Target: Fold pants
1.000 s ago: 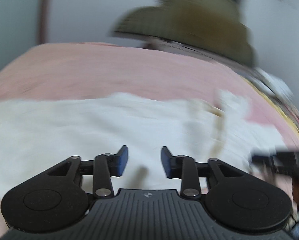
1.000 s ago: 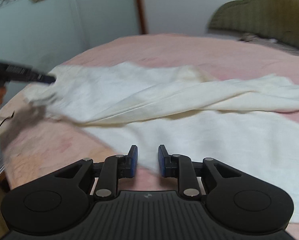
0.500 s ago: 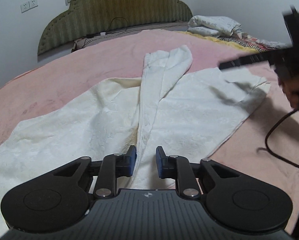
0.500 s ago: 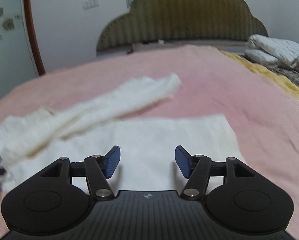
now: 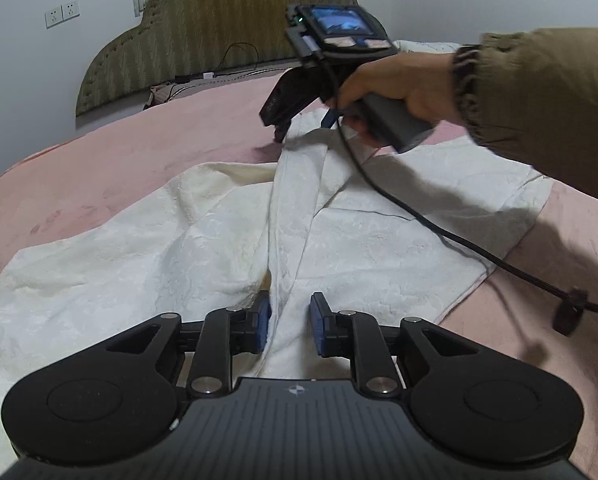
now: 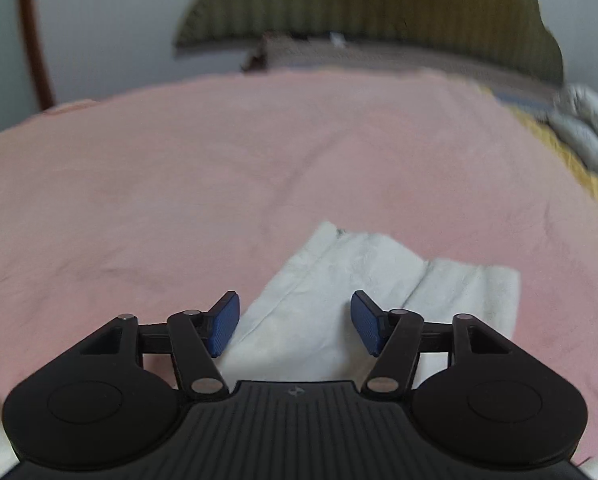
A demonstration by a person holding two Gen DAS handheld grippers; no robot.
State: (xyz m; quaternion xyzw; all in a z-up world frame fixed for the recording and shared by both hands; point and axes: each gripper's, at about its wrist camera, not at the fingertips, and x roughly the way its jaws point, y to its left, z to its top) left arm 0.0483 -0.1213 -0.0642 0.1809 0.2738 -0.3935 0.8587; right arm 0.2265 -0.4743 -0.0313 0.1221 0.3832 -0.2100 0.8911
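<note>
White pants (image 5: 203, 248) lie spread on a pink bed (image 5: 147, 148), with one leg bunched into a narrow ridge (image 5: 295, 200) running away from me. My left gripper (image 5: 290, 326) hovers low over the near end of that ridge, jaws a little apart with the fabric fold between them, not clamped. My right gripper (image 6: 295, 322) is open over the far end of the leg (image 6: 339, 272), whose cuff lies flat between its pads. In the left wrist view the right gripper (image 5: 283, 128) reaches down onto that far leg end.
A padded olive headboard (image 5: 219, 24) stands at the far end of the bed. Folded bedding (image 6: 587, 128) and a yellow blanket edge (image 6: 571, 164) lie at the right. The right gripper's black cable (image 5: 439, 232) trails across the pants.
My right gripper moved across to the far leg end and lowered over it, still open. My left gripper stayed at the near end of the ridge with its jaws slightly wider.
</note>
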